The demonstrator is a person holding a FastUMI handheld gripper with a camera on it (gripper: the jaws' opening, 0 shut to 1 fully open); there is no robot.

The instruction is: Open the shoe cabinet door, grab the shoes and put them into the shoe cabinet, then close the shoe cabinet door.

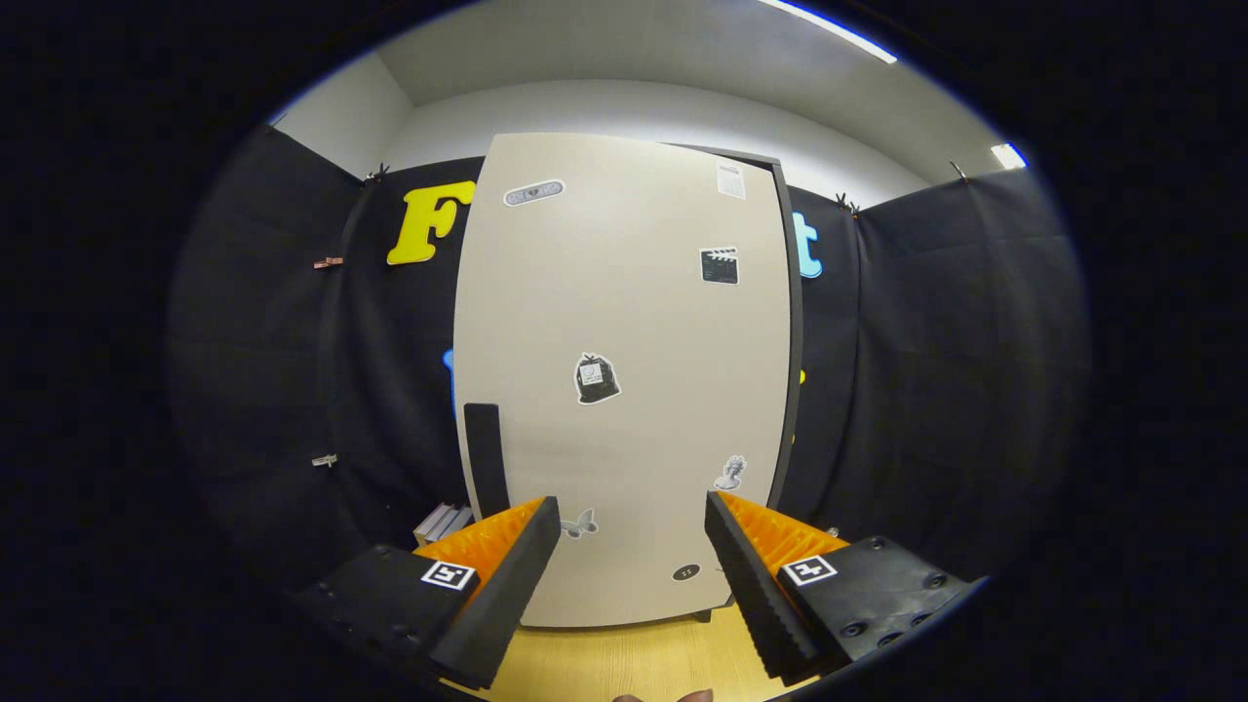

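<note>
A tall beige shoe cabinet (624, 322) stands straight ahead, its door closed and dotted with several small stickers. A dark vertical handle (485, 458) sits at the door's lower left edge, just above and beside the left finger. My gripper (632, 522) is open, facing the lower part of the door a short way off, with nothing between its fingers. The dark side panel of the cabinet (792, 370) shows along its right edge.
Black cloth walls close in on the left, the right and behind the cabinet. A light wooden floor (624, 658) runs below the fingers. Some pale flat pieces (444, 522) lie on the floor at the cabinet's left foot.
</note>
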